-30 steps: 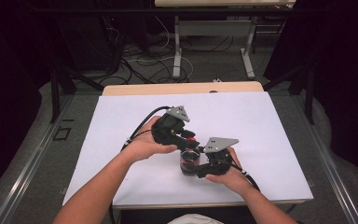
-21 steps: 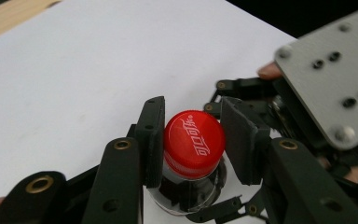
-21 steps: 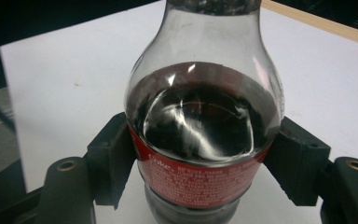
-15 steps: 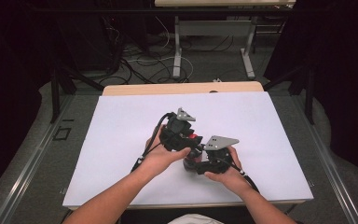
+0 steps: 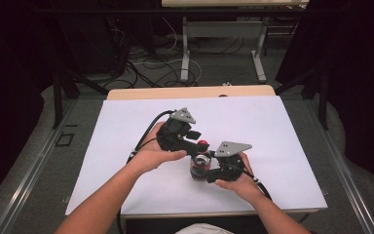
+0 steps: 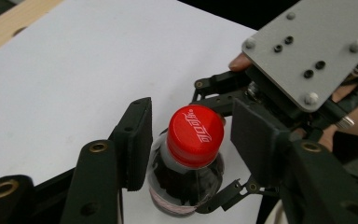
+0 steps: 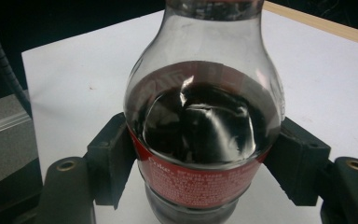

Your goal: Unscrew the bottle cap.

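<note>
A small cola bottle (image 5: 199, 168) with a red cap (image 5: 203, 144) stands on the white table near the front edge. My right gripper (image 5: 205, 171) is shut on its body; its pads press the red label on both sides of the bottle (image 7: 200, 130), right gripper (image 7: 204, 161). My left gripper (image 5: 198, 146) reaches in from the left at cap height. Its jaws have just been opening, and the red cap (image 6: 196, 137) sits between them with a gap on each side, left gripper (image 6: 193, 116). Dark liquid fills the bottle to its shoulder.
The white table top (image 5: 126, 126) has a wooden strip (image 5: 190, 91) along its far edge. Both forearms come in from the front. Behind the cap is the right gripper's grey plate (image 6: 307, 51). On the floor beyond the table are cables and table legs (image 5: 185, 53).
My left gripper has moved right, toward the right gripper, and now sits at the bottle's cap. The right gripper and the bottle have stayed in place.
</note>
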`<state>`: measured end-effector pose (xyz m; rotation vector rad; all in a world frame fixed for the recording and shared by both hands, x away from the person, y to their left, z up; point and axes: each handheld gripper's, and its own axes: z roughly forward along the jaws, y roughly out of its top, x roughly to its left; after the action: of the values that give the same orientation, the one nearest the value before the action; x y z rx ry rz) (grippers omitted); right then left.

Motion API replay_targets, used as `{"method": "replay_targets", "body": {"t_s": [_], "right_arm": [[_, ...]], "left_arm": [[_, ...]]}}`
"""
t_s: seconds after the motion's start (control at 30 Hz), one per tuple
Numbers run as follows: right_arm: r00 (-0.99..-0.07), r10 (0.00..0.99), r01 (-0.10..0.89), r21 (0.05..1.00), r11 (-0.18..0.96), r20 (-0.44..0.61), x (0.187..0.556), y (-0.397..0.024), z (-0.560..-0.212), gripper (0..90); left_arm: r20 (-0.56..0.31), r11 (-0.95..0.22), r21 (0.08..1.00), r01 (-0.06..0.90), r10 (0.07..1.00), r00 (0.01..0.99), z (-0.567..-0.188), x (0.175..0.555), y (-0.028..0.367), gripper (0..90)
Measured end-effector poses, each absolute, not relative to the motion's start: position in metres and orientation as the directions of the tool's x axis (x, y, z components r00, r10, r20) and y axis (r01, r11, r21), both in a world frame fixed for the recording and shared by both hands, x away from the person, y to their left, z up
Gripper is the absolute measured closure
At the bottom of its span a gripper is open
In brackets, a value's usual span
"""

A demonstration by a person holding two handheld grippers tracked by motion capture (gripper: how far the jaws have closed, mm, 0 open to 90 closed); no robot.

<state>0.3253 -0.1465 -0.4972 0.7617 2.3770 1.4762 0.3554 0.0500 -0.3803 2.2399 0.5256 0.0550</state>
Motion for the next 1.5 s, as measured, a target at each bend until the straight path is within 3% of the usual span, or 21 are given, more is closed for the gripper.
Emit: {"method": "replay_targets", "body": {"t_s": [0.4,0.67,0.87,1.17,1.33,1.5], "right_arm": [[-0.854,0.516,0.29,0.887,0.36,0.07,0.322,-0.144,-0.497,30.1],[-0.861,0.505,0.28,0.887,0.366,0.064,0.321,-0.142,-0.498,30.1],[-0.854,0.516,0.289,0.886,0.363,0.067,0.322,-0.143,-0.499,30.1],[-0.809,0.584,0.319,0.879,0.353,0.06,0.325,-0.143,-0.5,30.1],[-0.809,0.583,0.326,0.881,0.344,0.072,0.326,-0.146,-0.499,30.1],[-0.816,0.573,0.317,0.89,0.328,0.08,0.325,-0.148,-0.497,30.0]], "left_arm": [[-0.154,-0.591,0.735,0.332,0.331,0.931,-0.388,0.363,0.051,52.0],[-0.156,-0.602,0.73,0.322,0.312,0.937,-0.39,0.362,0.044,59.4],[-0.167,-0.582,0.724,0.37,0.373,0.913,-0.391,0.359,0.04,61.4],[-0.225,-0.37,0.708,0.602,0.689,0.689,-0.392,0.345,0.022,61.8],[-0.237,-0.377,0.711,0.594,0.667,0.706,-0.391,0.349,0.023,60.0],[-0.212,-0.411,0.757,0.509,0.583,0.785,-0.383,0.354,0.036,50.4]]}}
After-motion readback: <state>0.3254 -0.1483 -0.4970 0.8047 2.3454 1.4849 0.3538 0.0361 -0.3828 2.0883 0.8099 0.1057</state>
